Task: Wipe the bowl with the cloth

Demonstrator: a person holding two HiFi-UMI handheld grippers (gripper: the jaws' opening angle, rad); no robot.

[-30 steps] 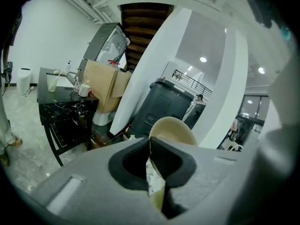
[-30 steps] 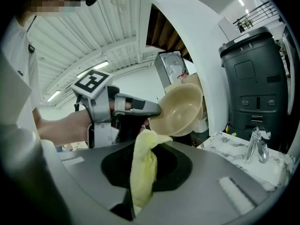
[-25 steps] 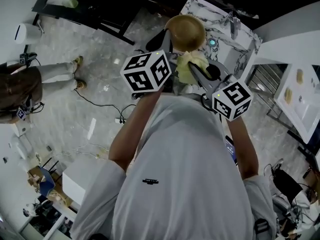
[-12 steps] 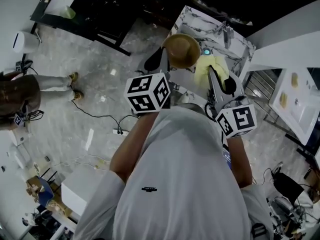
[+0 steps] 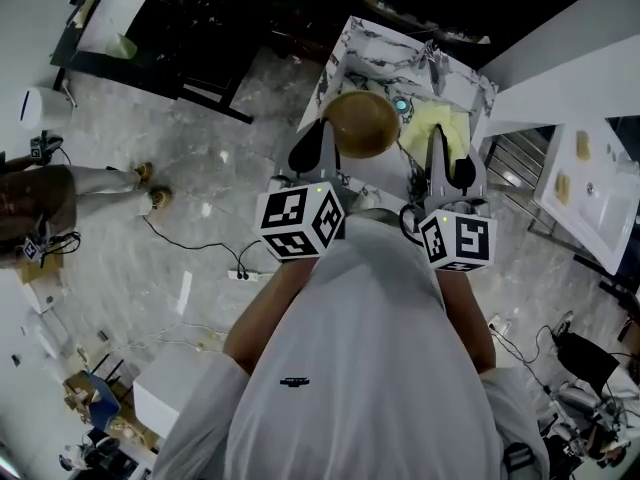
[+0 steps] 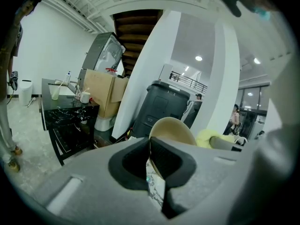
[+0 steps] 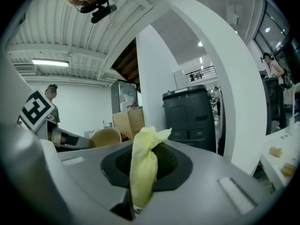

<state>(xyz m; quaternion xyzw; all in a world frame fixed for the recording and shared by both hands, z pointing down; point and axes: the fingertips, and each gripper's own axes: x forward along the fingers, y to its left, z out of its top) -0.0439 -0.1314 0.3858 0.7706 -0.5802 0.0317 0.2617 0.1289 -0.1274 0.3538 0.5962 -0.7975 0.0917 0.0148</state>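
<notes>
Each gripper carried a cube with black-and-white square markers; no other print could be read. The left claw [image 6: 149, 150] was closed tight on the rim of the round tan wooden bowl [image 5: 362, 123], which it held tilted on edge. In the left gripper view the rim ran down between the two dark pads, and the bowl's pale, smooth curve rose above them. Whether anything lay in the bowl could not be told. The right claw [image 7: 140, 175] was clamped on the pale yellow cloth [image 7: 143, 165], bunched into a crumpled wad that stood up from between the jaws. In the head view the bowl hung over the near left part of the white marble-patterned table [image 5: 380, 48], and the cloth over its near right part, just beside the bowl and apart from it. A small round teal thing [image 5: 402, 105] sat on the table between them.
</notes>
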